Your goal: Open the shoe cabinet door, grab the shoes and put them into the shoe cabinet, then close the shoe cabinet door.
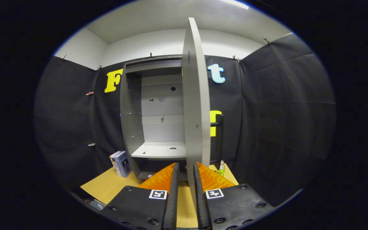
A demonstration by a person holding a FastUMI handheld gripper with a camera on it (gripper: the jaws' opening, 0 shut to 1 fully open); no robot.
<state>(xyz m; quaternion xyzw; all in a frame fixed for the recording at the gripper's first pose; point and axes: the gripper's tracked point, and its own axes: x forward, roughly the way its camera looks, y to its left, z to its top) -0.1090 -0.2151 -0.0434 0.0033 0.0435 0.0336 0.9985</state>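
With the shoe cabinet (153, 127) standing open on the tan tabletop (107, 188), its door (196, 105) swung edge-on, the gripper (186, 171) straddles the door's lower edge; whether the fingers press it is unclear.

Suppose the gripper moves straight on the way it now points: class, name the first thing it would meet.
The open cabinet door, seen edge-on. Its lower edge stands between the fingers of the gripper, nearer the right one. Whether a finger already touches it is unclear. Left of the door lies the cabinet's shelf, farther on.
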